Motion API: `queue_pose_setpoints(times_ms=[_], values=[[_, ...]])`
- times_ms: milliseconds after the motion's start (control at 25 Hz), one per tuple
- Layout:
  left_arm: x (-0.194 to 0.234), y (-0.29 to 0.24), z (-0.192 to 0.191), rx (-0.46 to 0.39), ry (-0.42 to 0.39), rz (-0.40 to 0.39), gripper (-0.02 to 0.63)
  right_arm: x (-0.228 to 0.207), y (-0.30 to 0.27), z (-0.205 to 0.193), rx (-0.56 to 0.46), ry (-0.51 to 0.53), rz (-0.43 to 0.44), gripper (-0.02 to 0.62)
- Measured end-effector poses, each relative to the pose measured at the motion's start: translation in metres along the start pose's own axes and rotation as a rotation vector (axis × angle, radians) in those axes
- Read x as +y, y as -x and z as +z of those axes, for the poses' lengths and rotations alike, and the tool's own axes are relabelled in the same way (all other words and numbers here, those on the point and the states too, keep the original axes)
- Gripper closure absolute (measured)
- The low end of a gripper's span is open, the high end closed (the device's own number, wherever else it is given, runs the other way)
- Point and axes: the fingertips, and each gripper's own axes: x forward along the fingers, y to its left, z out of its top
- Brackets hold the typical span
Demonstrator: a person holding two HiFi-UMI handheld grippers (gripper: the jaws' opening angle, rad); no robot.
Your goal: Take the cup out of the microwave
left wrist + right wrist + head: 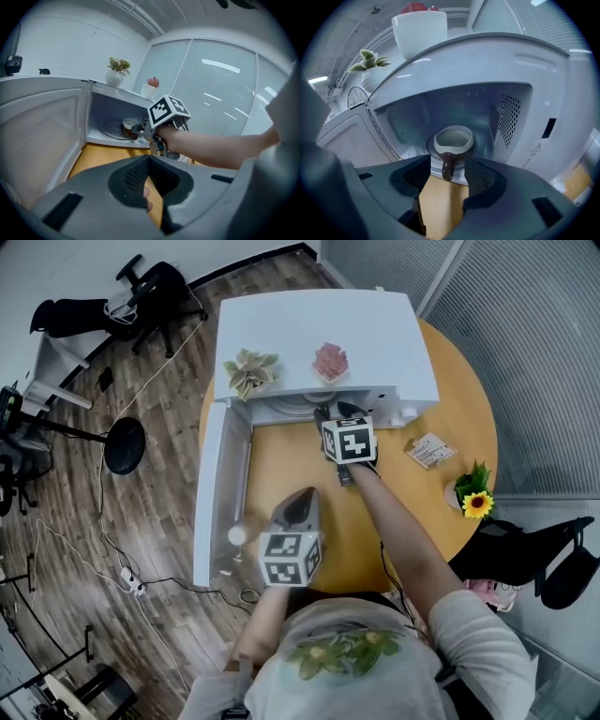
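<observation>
The white microwave (319,334) stands on a round yellow table (450,390), its door (220,493) swung open to the left. Inside, on the glass turntable (108,127), sits a pale cup (453,139) with a brown handle (447,166) facing outward. My right gripper (447,177) is open at the oven's mouth, and the handle stands between its jaws, apart from both pads. The left gripper view shows the right gripper (138,127) level with the cup (128,126). My left gripper (302,498) hangs over the table's near part, shut on nothing.
Two potted plants (250,371) (330,362) stand on top of the microwave. A sunflower pot (473,495) and a small packet (430,450) lie on the table's right side. The open door walls off the left. Chairs and a stand (124,444) are on the wooden floor.
</observation>
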Motion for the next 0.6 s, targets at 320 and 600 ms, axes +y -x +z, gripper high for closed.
queue_pose_setpoints(times_ms=[320, 600], values=[[0.008, -0.004, -0.003, 0.007, 0.011, -0.004, 0.604, 0.001, -0.021, -0.005, 0.039, -0.033, -0.038, 0.359], [0.010, -0.007, -0.005, 0.014, 0.004, -0.011, 0.604, -0.006, -0.024, -0.005, 0.047, -0.052, -0.093, 0.441]])
